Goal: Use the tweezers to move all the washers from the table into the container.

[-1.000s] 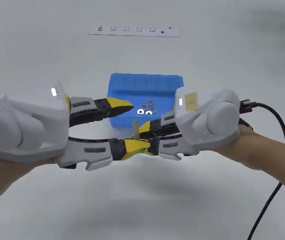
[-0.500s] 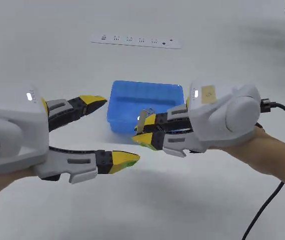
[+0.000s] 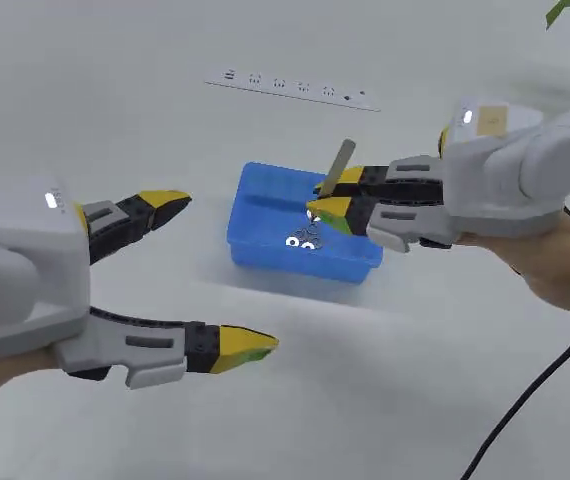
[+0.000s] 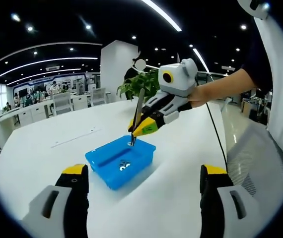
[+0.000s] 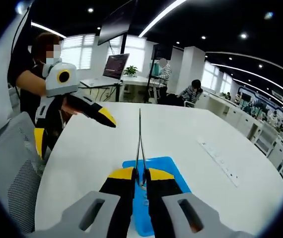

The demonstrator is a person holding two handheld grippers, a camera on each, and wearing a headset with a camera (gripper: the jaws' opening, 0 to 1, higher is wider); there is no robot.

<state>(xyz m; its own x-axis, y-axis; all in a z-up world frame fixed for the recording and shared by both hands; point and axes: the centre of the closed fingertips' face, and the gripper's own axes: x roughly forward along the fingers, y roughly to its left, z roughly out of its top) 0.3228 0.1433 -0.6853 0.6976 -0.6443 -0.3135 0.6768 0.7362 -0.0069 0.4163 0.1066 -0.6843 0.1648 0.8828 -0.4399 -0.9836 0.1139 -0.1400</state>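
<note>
Gripping one tweezers (image 3: 338, 166), right gripper (image 3: 332, 199) — one container (image 3: 265, 251), several washers (image 3: 303, 240) inside.

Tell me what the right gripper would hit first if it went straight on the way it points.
Likely the container: the right gripper, shut on the tweezers, slants down over it, with washers inside. Depth is hard to judge; it might clear the far rim and reach the table.

grey tweezers (image 3: 340, 166) tips-down over blue container (image 3: 298, 263), silver washers (image 3: 303, 240) inside
</note>
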